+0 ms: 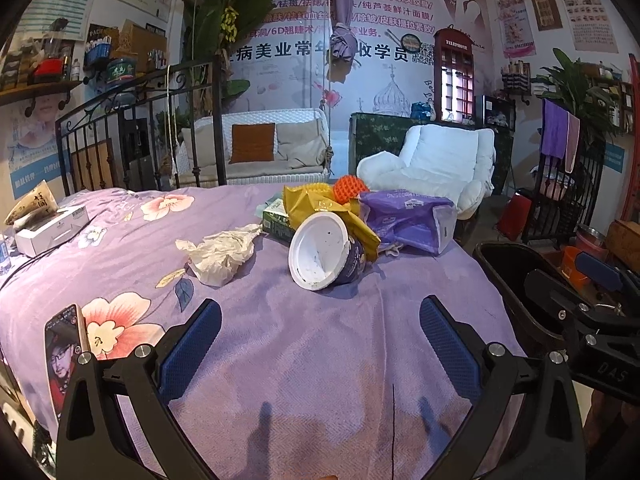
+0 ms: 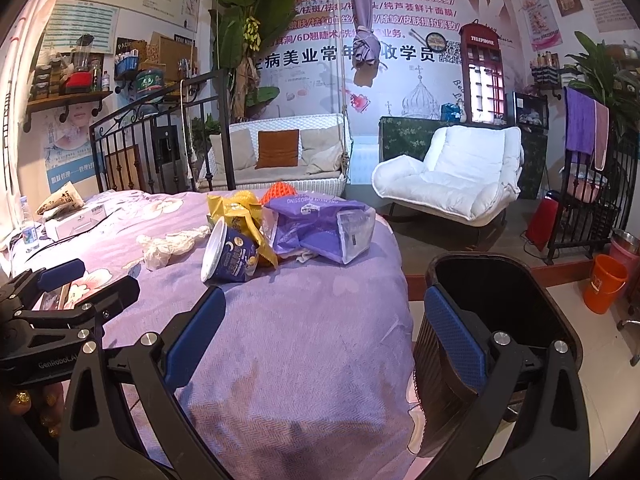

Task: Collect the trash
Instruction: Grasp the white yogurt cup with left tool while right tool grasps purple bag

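Trash lies in a heap on the purple floral bedspread (image 1: 280, 340): a tipped dark-blue paper cup (image 1: 324, 250) (image 2: 230, 252) with a white inside, a crumpled white tissue (image 1: 220, 254) (image 2: 168, 246), a yellow wrapper (image 1: 316, 204) (image 2: 240, 210), a purple plastic bag (image 1: 408, 220) (image 2: 316, 228), an orange foam net (image 1: 350, 189) (image 2: 278, 191) and a green box (image 1: 276, 220). My left gripper (image 1: 320, 340) is open, short of the cup, holding nothing. My right gripper (image 2: 324, 336) is open over the bed's edge, its right finger above a dark waste bin (image 2: 500, 304) (image 1: 516, 280).
A phone (image 1: 64, 344) lies at the bed's near left. A white box (image 1: 52, 228) and a brown bag (image 1: 28, 204) sit at the far left by a metal bed frame (image 1: 140, 128). On the floor stand a white armchair (image 2: 456, 176) and an orange bucket (image 2: 604, 284).
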Available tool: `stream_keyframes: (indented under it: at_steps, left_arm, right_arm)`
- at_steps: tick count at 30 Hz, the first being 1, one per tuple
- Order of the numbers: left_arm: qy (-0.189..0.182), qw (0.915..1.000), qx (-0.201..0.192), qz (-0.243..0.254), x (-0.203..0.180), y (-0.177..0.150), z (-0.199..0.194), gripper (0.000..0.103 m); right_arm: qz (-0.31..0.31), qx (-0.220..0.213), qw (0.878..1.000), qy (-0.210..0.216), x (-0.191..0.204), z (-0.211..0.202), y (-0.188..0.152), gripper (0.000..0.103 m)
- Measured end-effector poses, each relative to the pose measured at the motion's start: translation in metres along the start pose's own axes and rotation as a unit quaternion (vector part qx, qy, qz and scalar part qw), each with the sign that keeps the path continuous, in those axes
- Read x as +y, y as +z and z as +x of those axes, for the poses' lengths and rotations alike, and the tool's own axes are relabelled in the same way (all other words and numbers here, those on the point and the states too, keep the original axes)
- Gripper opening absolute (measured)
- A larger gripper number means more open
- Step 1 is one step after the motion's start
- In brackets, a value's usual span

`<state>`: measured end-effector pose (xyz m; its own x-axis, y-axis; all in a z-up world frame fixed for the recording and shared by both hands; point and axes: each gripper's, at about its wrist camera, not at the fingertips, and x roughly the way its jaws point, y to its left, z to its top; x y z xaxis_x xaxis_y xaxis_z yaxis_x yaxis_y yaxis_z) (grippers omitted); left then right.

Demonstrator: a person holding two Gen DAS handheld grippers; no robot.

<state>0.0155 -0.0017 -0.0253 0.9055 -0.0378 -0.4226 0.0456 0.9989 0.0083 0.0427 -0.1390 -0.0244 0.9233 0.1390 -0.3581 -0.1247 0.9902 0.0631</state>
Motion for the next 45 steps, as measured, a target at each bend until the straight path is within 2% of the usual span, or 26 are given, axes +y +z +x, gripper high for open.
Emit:
stream_keyframes:
  at_steps: [2, 5, 10, 13, 17, 22, 26, 28, 31, 33, 35, 36, 38, 39, 45]
  left_arm:
    - [-0.016, 0.9996, 0.022, 0.003, 0.002, 0.002, 0.003, 0.098]
    - [-0.020, 0.9990, 0.039, 0.012, 0.006, 0.003, 0.010, 0.098]
    - [-0.049, 0.9968, 0.056, 0.031, 0.010, 0.010, 0.026, 0.098]
    - [-0.062, 0.9948, 0.063, 0.051, 0.008, 0.017, 0.039, 0.094]
    - [-0.090, 0.9901, 0.086, 0.065, 0.006, 0.031, 0.065, 0.082]
    - [-0.118, 0.9825, 0.130, 0.063, 0.005, 0.041, 0.101, 0.065]
    - [-0.133, 0.9773, 0.152, 0.065, 0.003, 0.047, 0.119, 0.064]
    - [-0.135, 0.9756, 0.157, 0.075, -0.001, 0.048, 0.124, 0.062]
    - [-0.144, 0.9710, 0.176, 0.073, -0.001, 0.048, 0.134, 0.047]
    - [-0.144, 0.9692, 0.188, 0.068, -0.001, 0.047, 0.138, 0.037]
    - [-0.140, 0.9690, 0.192, 0.066, 0.000, 0.046, 0.140, 0.031]
    - [-0.138, 0.9695, 0.192, 0.066, -0.001, 0.046, 0.139, 0.029]
    - [-0.131, 0.9706, 0.191, 0.064, 0.000, 0.047, 0.138, 0.022]
    - [-0.130, 0.9710, 0.191, 0.063, 0.001, 0.047, 0.138, 0.021]
    - [-0.123, 0.9744, 0.181, 0.050, 0.005, 0.049, 0.130, 0.015]
  right_arm:
    - [0.002, 0.015, 1.000, 0.005, 0.000, 0.008, -0.001, 0.099]
    - [-0.004, 0.045, 0.999, 0.008, -0.003, 0.025, -0.001, 0.099]
    - [0.003, 0.098, 0.995, 0.034, -0.018, 0.062, 0.005, 0.099]
    - [0.023, 0.129, 0.990, 0.055, -0.029, 0.087, 0.015, 0.099]
    - [0.031, 0.148, 0.986, 0.062, -0.041, 0.117, 0.033, 0.099]
    - [0.010, 0.159, 0.985, 0.068, -0.045, 0.160, 0.057, 0.099]
    - [-0.024, 0.155, 0.986, 0.061, -0.045, 0.189, 0.077, 0.099]
    - [-0.046, 0.158, 0.983, 0.077, -0.041, 0.205, 0.087, 0.099]
    - [-0.083, 0.154, 0.981, 0.084, -0.034, 0.223, 0.094, 0.098]
    - [-0.106, 0.165, 0.976, 0.096, -0.027, 0.235, 0.095, 0.090]
    - [-0.123, 0.184, 0.970, 0.100, -0.021, 0.242, 0.091, 0.066]
    - [-0.127, 0.187, 0.969, 0.101, -0.020, 0.242, 0.087, 0.058]
    - [-0.125, 0.195, 0.966, 0.115, -0.020, 0.240, 0.082, 0.035]
    - [-0.124, 0.196, 0.966, 0.117, -0.019, 0.238, 0.080, 0.030]
    - [-0.123, 0.189, 0.967, 0.118, -0.017, 0.217, 0.074, 0.024]
